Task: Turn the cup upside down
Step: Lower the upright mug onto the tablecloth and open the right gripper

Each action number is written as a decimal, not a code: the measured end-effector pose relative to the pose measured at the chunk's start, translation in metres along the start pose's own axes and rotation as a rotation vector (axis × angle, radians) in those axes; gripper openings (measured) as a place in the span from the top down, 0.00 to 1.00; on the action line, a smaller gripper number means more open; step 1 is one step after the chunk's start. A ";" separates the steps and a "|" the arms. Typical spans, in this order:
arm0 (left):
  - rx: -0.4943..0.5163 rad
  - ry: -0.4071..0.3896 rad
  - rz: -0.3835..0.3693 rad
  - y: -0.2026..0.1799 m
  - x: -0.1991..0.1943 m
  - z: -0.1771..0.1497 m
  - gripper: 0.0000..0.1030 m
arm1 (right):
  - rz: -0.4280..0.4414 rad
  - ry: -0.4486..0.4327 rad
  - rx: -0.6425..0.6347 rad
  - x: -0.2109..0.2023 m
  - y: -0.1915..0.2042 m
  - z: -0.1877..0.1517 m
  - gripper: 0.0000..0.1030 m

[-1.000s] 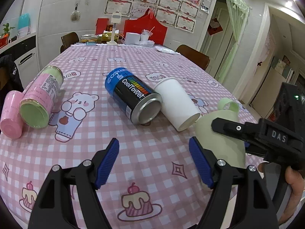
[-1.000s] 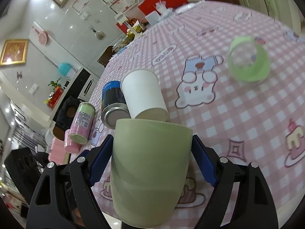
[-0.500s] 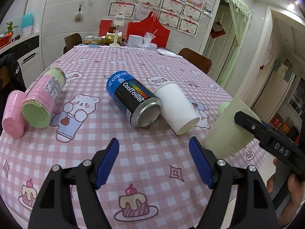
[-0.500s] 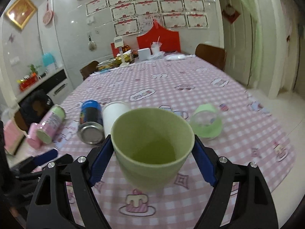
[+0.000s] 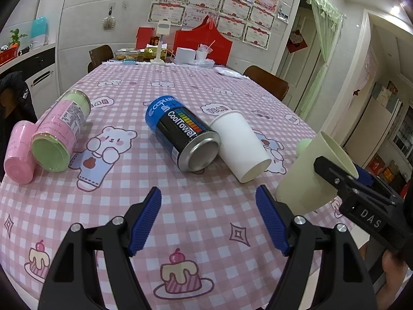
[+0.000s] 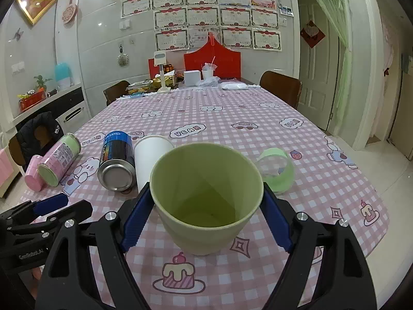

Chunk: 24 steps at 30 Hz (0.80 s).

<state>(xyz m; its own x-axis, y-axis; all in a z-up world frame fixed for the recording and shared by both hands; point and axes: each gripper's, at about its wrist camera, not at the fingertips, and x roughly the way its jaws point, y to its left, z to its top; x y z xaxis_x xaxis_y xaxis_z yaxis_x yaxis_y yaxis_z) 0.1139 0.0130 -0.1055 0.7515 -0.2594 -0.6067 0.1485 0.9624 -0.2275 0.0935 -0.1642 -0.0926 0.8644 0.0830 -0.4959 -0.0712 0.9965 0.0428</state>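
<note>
My right gripper (image 6: 206, 217) is shut on a pale green cup (image 6: 206, 196), mouth up and tipped toward the camera, held just above the pink checked tablecloth (image 6: 258, 279) near its front edge. In the left wrist view the green cup (image 5: 307, 178) shows at the right, gripped by the right gripper (image 5: 358, 188) and leaning right. My left gripper (image 5: 209, 219) is open and empty above the cloth, left of the cup. It also shows in the right wrist view (image 6: 49, 204).
A white paper cup (image 5: 240, 144), a blue and black can (image 5: 180, 134), a pink and green canister (image 5: 59, 131) and a pink cup (image 5: 19, 149) lie on their sides. A clear green cup (image 6: 276, 170) lies right. Boxes and chairs stand at the far end.
The right gripper has turned the green cup from bottom-up to mouth-up and lowered it toward the cloth. The left gripper has stayed open, nearly still.
</note>
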 end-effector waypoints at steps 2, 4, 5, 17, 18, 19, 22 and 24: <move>0.005 -0.004 0.012 -0.001 0.000 0.000 0.28 | 0.002 -0.008 -0.007 -0.002 0.002 -0.001 0.25; 0.014 -0.009 0.029 -0.002 -0.001 -0.001 0.28 | 0.016 -0.017 -0.006 -0.005 0.005 -0.001 0.25; 0.017 -0.011 0.032 -0.003 -0.002 -0.001 0.27 | 0.021 -0.020 -0.008 -0.006 0.007 0.000 0.25; 0.022 -0.057 0.049 -0.007 -0.025 0.001 0.26 | 0.053 -0.062 0.002 -0.031 0.010 0.000 0.22; 0.025 -0.064 0.054 -0.008 -0.028 0.001 0.26 | 0.054 -0.068 0.003 -0.034 0.010 0.000 0.21; 0.034 -0.075 0.062 -0.010 -0.032 0.001 0.26 | 0.055 -0.072 0.004 -0.037 0.010 0.000 0.20; 0.047 -0.095 0.067 -0.014 -0.040 0.001 0.26 | 0.056 -0.089 0.006 -0.047 0.010 0.001 0.18; 0.060 -0.113 0.067 -0.018 -0.048 0.001 0.26 | 0.051 -0.107 0.007 -0.055 0.011 0.002 0.18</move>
<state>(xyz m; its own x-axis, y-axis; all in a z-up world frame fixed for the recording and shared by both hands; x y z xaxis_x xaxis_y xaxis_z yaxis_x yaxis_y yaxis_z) 0.0758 0.0083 -0.0713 0.8283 -0.1873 -0.5281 0.1319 0.9812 -0.1412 0.0460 -0.1577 -0.0634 0.9079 0.1329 -0.3975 -0.1136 0.9909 0.0717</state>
